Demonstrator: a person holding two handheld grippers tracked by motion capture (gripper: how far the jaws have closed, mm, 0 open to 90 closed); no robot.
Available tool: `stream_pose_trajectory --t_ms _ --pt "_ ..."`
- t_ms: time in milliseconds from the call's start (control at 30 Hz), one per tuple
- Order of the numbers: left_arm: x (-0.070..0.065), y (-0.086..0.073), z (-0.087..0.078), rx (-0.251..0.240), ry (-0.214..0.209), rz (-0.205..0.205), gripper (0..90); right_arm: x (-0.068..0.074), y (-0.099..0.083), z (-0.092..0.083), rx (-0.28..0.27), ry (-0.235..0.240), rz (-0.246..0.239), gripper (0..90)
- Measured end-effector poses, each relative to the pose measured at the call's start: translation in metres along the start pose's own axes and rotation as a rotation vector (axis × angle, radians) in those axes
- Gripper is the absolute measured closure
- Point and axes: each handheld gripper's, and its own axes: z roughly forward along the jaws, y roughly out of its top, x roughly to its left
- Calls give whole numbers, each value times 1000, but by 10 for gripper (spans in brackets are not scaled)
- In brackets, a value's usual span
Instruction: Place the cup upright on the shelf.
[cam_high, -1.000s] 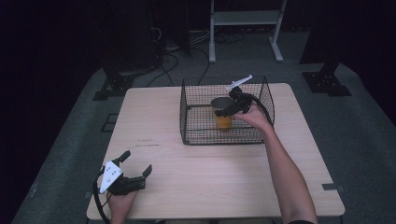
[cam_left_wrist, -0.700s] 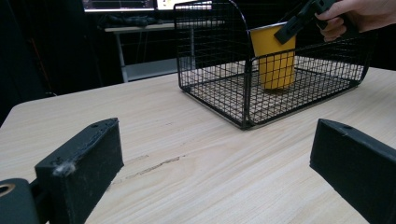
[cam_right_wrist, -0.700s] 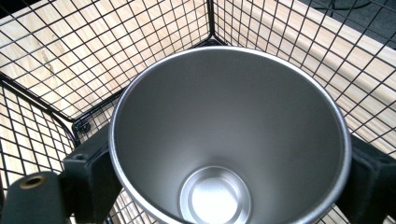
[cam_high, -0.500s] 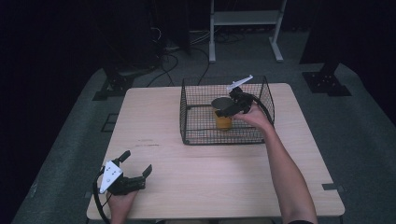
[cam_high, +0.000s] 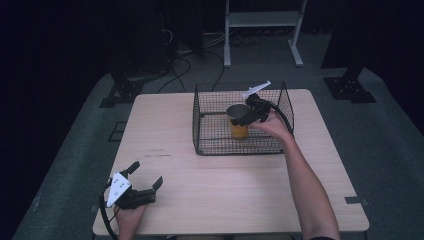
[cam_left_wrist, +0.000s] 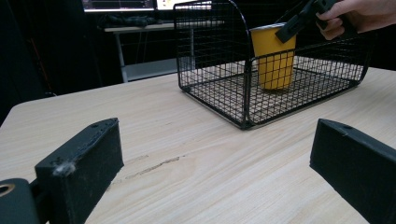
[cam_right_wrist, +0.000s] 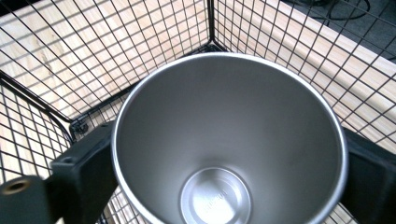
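Note:
A yellow cup (cam_high: 239, 131) with a steel inside stands upright in a black wire basket (cam_high: 220, 145) at the table's far middle. My right gripper (cam_high: 240, 116) reaches down into the basket, its jaws pressed on either side of the cup (cam_right_wrist: 229, 140) just below the rim, shut on it. In the left gripper view the cup (cam_left_wrist: 273, 60) rests on the basket (cam_left_wrist: 210, 56) floor, with the right hand above it. My left gripper (cam_high: 146, 173) lies open at the near left corner, nothing between its jaws.
The light wooden table (cam_high: 225, 195) has bare room between the basket and my left gripper (cam_left_wrist: 219, 140). A white metal frame (cam_high: 262, 20) and cables lie on the dark floor behind the table. Basket wire (cam_right_wrist: 93, 46) surrounds the cup closely.

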Motion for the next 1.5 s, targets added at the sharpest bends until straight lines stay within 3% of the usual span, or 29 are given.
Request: stream_pose_trajectory --t_ms 600,1133,1500 --pt "0 0 0 0 0 1 18 2 3 -8 -43 -1 1 24" --pt "0 0 1 3 3 2 18 8 13 -31 -163 1 29 25" --pt "0 0 1 4 5 1 18 18 17 -53 -217 56 50 46"
